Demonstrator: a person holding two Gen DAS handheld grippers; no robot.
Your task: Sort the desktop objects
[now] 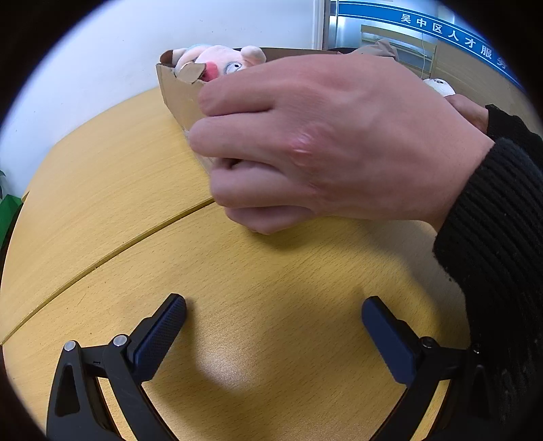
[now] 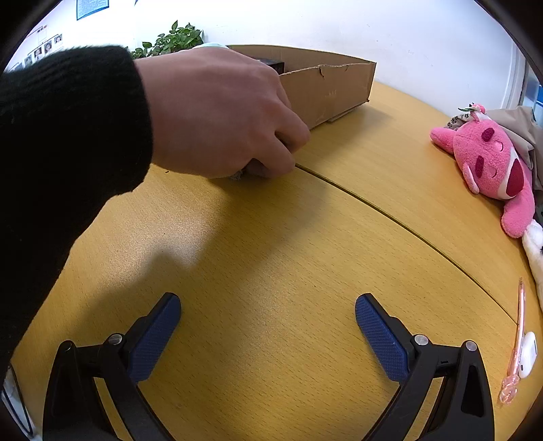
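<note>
My left gripper (image 1: 273,325) and right gripper (image 2: 268,322): both spread, empty. Pink plush bear (image 2: 492,163), right of the brown cardboard box (image 2: 332,88): probably soft, light; pinch its belly.

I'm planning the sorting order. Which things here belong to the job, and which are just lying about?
Job:
cardboard box
pink plush toy
pink pen
white earbud case
plush pig, already in the box

Lying about:
potted plant
wall photos
blue sign
</note>
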